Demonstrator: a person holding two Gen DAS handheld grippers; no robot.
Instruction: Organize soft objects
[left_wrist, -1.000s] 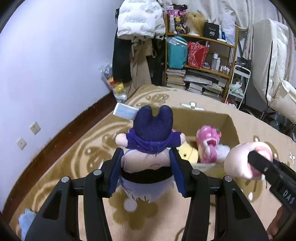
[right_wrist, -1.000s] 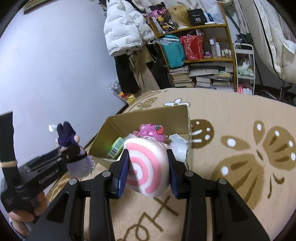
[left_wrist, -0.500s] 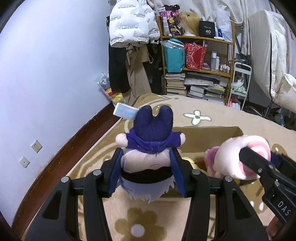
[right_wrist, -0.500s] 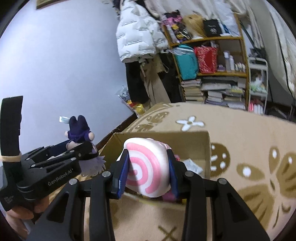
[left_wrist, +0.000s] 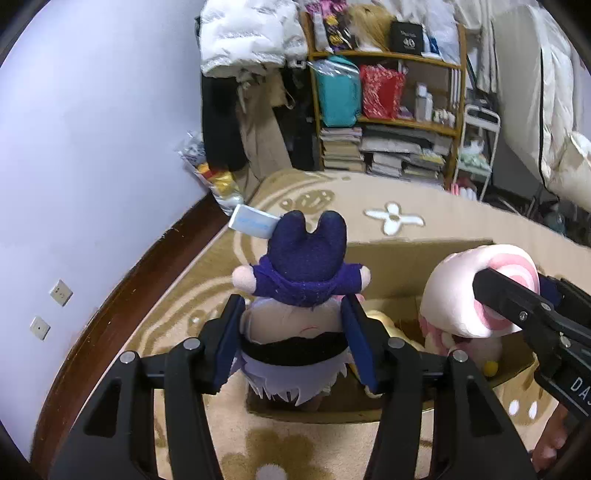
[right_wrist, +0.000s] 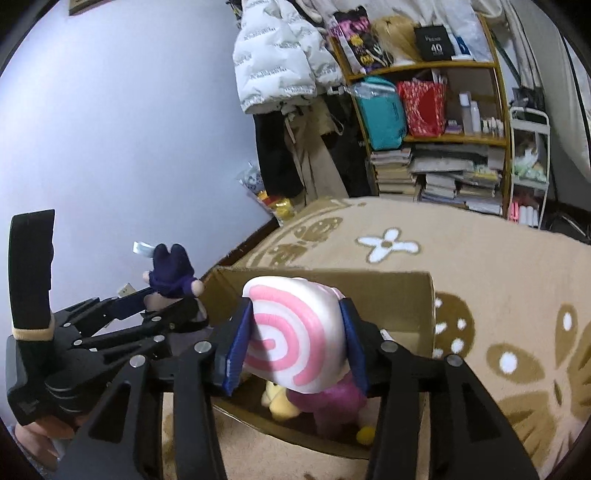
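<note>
Both grippers have carried their toys forward since 1 second ago, from short of the cardboard box (right_wrist: 402, 291) to over its open top; the box now sits lower in each view. Left gripper (left_wrist: 291, 341) has its 2 fingers clamped on the purple-hatted plush doll (left_wrist: 301, 295), which hangs over the box's near-left corner; right gripper (right_wrist: 295, 345) has its fingers clamped on the pink-swirl plush roll (right_wrist: 291, 332), held above the box's middle. Judging by this, the step in hand is dropping both toys in; next each needs lowering past the rim, then the fingers parting. The doll is soft, pale-bodied, with a paper tag (left_wrist: 253, 221) on its hat; inside the box lie a pink plush (right_wrist: 341, 402) and a yellow plush (right_wrist: 275, 400).
</note>
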